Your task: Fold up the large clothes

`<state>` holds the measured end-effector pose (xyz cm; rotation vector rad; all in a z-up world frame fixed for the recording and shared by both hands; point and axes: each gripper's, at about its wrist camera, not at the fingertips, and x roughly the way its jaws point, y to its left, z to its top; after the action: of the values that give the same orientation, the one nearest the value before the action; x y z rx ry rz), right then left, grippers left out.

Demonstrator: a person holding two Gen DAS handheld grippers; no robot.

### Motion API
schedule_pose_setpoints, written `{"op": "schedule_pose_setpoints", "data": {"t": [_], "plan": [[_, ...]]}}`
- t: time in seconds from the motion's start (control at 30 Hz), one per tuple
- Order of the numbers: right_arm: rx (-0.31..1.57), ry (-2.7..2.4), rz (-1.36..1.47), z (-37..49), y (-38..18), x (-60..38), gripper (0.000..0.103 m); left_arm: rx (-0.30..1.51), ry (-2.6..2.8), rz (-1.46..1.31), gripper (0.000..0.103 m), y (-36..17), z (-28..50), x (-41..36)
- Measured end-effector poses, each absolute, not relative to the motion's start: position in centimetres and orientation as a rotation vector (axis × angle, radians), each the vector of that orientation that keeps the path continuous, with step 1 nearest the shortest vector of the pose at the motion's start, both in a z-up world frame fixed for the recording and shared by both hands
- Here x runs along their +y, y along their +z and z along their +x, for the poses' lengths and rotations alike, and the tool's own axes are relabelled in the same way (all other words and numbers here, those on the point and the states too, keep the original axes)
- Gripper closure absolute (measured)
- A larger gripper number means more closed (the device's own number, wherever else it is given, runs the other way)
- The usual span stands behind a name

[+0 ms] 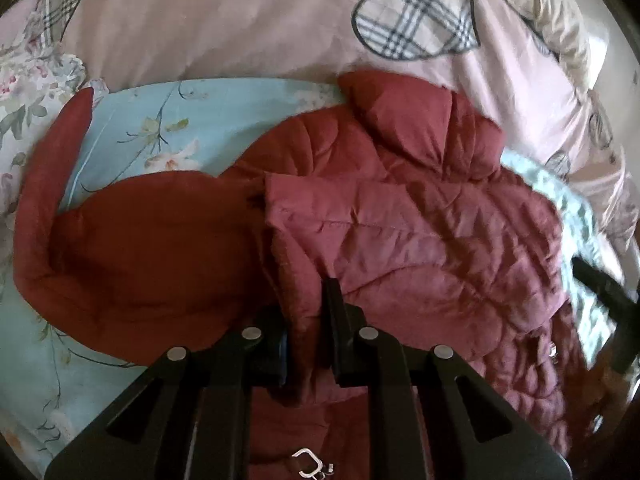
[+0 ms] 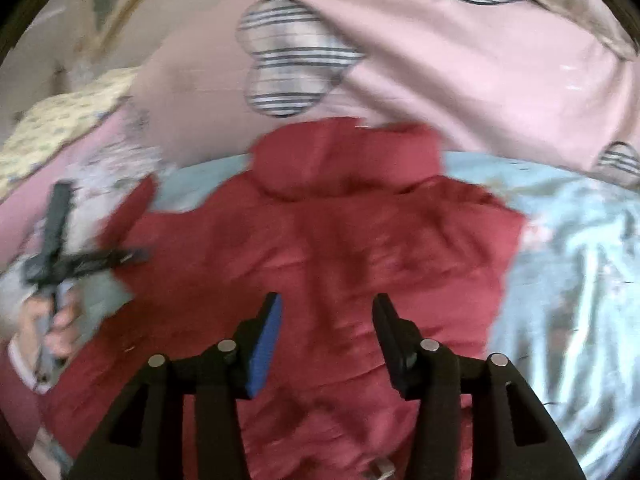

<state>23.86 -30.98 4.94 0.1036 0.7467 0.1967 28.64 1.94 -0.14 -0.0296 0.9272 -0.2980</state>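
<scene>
A dark red padded jacket lies spread on a light blue floral sheet, its collar toward the far side. One sleeve stretches out to the left. A quilted panel is folded over the body. My left gripper is shut on that panel's near edge, and the fabric hides one finger. In the right wrist view my right gripper hovers open over the jacket, with nothing between its fingers. The left gripper shows blurred at the left, held by a hand.
A pink duvet with plaid patches is bunched along the far side. A floral pillow lies at the left and a beige blanket at the far right. A metal clasp sits near the jacket's hem.
</scene>
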Motion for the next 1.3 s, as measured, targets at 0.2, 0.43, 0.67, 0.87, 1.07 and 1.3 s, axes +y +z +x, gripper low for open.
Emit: {"op": "schedule_pose_setpoints", "data": {"t": [0.2,0.43,0.67,0.87,1.07,1.3], "plan": [[0.896,0.027,0.093,28.2,0.5,-33.2,0.054,0.937,-0.245,0.005,0.067,-1.2,28.2,2.2],[0.977,-0.013,0.110,29.9,-2.2,-33.7,0.053,0.840,-0.307,-0.096,0.064,2.2,26.2,3.5],[0.971,-0.023,0.091,29.9,-2.4,-33.8,0.052,0.907,-0.321,0.067,0.064,-1.3,27.4,-3.2],[0.936,0.008,0.167,28.4,-0.1,-33.9,0.052,0.976,-0.277,0.061,0.063,-5.0,29.3,-2.4],[0.920,-0.032,0.129,27.7,0.9,-33.7,0.052,0.972,-0.279,0.068,0.063,-5.1,29.3,-2.3],[0.971,-0.049,0.111,28.7,-2.1,-34.2,0.052,0.969,-0.296,0.059,0.063,-5.5,29.4,-2.4]]}}
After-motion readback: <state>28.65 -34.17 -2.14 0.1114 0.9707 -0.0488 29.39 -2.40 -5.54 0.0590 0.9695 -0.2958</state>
